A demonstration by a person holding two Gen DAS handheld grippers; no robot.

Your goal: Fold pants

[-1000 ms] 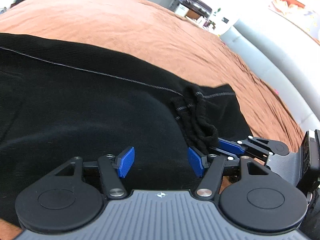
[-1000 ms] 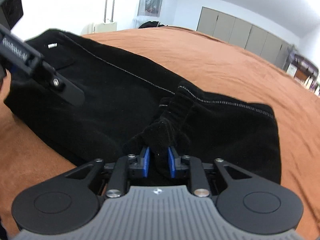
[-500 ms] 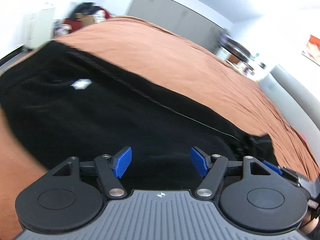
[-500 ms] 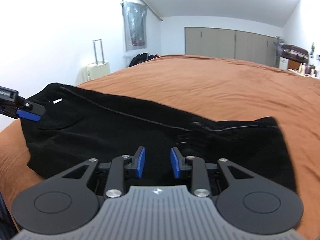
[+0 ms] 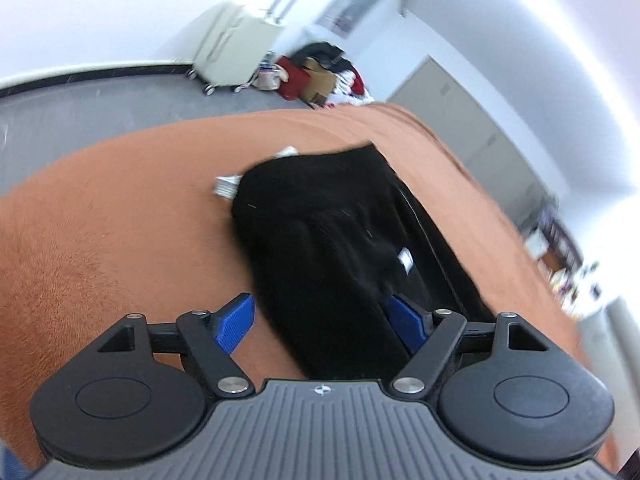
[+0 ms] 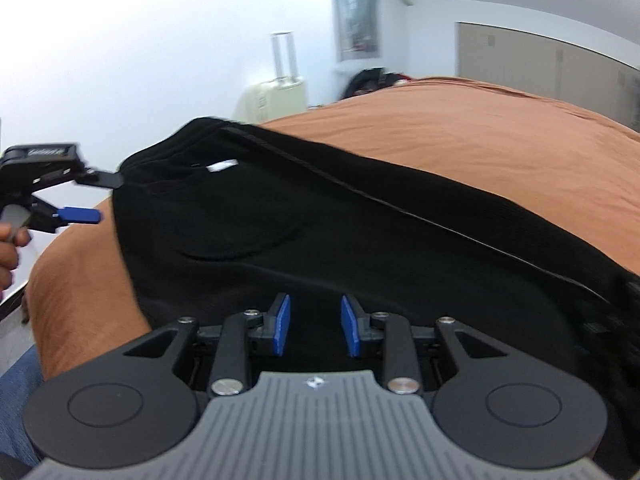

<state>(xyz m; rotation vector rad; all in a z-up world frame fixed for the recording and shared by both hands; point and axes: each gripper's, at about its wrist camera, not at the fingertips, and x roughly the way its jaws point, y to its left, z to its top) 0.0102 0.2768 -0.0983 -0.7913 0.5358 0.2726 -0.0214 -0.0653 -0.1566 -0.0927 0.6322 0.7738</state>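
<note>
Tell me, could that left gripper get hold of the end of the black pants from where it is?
Probably yes. The left gripper is opening, with the near end of the black pants already partly between its pads and nothing else lying on the orange bedspread around it.

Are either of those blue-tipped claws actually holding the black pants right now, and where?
No. The right gripper is open and empty; the left gripper, jaws opening, only straddles the pants' edge.
</note>
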